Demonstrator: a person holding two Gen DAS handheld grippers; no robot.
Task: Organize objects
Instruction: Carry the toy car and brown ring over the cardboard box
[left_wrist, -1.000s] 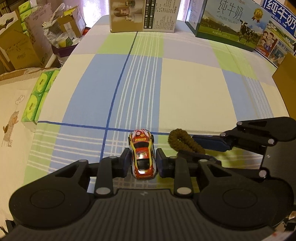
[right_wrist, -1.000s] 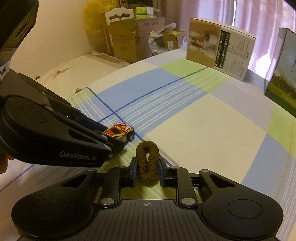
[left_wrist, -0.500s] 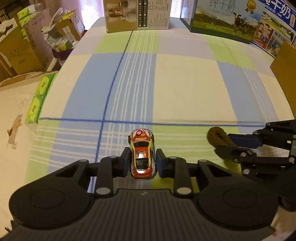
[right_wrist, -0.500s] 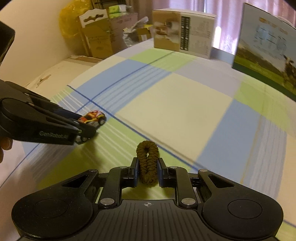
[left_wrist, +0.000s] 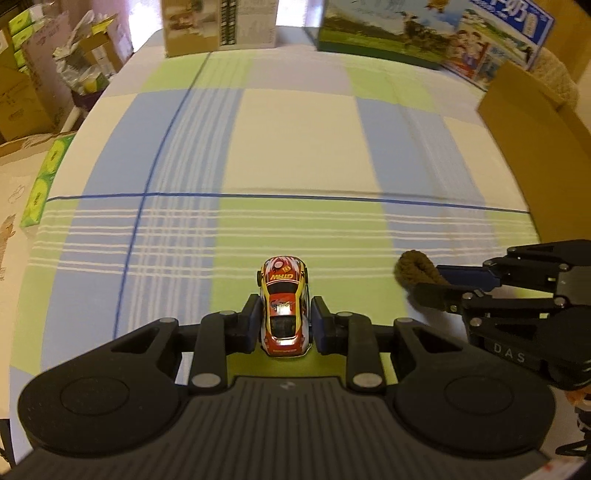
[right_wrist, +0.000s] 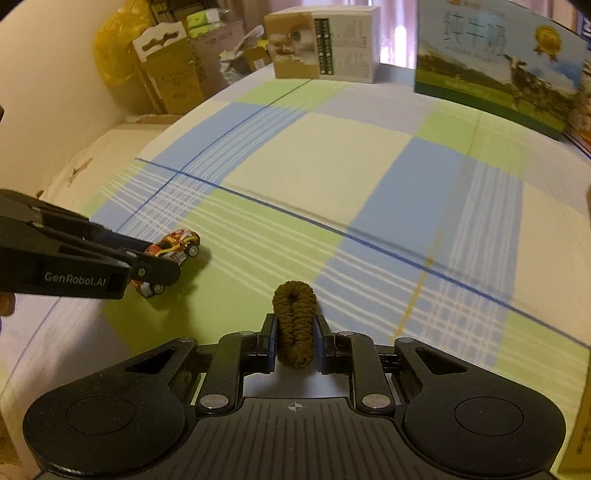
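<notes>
A small red and yellow toy car (left_wrist: 283, 304) is pinched between the blue pads of my left gripper (left_wrist: 283, 325), which is shut on it just above the checked cloth. From the right wrist view the same toy car (right_wrist: 173, 246) pokes out of the left gripper (right_wrist: 147, 266) at the left. My right gripper (right_wrist: 294, 338) is shut on a brown braided hair tie (right_wrist: 293, 321), squeezed flat and upright. In the left wrist view the hair tie (left_wrist: 413, 271) sticks out of the right gripper (left_wrist: 432, 282) at the right.
A checked cloth (left_wrist: 295, 147) in blue, green and cream covers the surface. A white and tan box (left_wrist: 221, 26) and milk cartons (left_wrist: 424, 33) stand along the far edge. A brown cardboard box (left_wrist: 539, 147) sits at the right. Cardboard boxes (right_wrist: 173, 74) crowd the left beyond the edge.
Both grippers have swung to the right over the cloth, each keeping its object. The cardboard box at the right has come into fuller view, and the two grippers sit farther apart.
</notes>
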